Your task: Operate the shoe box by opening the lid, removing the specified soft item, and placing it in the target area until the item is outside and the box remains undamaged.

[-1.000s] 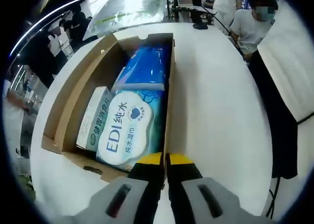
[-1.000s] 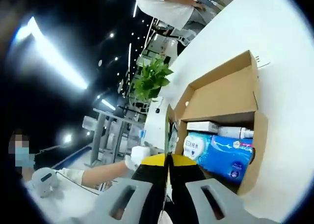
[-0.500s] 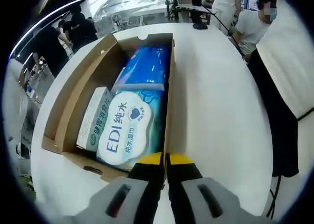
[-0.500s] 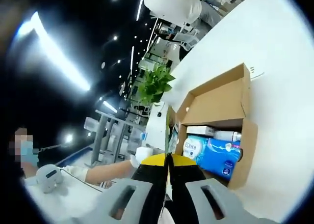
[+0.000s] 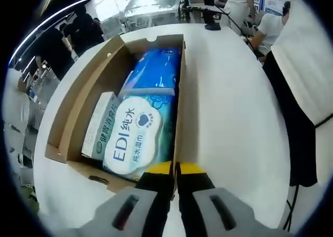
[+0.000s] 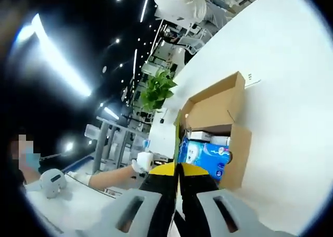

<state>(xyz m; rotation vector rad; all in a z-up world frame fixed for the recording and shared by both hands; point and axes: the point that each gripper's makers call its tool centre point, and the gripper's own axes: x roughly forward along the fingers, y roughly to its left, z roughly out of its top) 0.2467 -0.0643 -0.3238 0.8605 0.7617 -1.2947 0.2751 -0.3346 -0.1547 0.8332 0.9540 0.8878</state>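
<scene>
Nothing shifts in the left gripper view: the open brown cardboard shoe box [image 5: 78, 112] lies on the white table [image 5: 229, 117], long axis running away from the camera. Inside, the white-and-blue soft wet-wipes pack [image 5: 136, 135] lies lengthwise. Left gripper [image 5: 175, 168], jaws together, pinches the box's near wall.

Right gripper view has pulled back: the box [image 6: 218, 104] looks smaller; right gripper [image 6: 177, 167], jaws closed, grips a thin edge I cannot identify.

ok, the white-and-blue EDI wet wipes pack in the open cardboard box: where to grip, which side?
Probably the near short end of the white-and-blue EDI wet wipes pack, coming straight down from above. It lies flat, label up, wedged between a slim white carton and the brown cardboard shoe box wall, so its long sides look blocked. Pinch a fold of the soft film there.
</scene>
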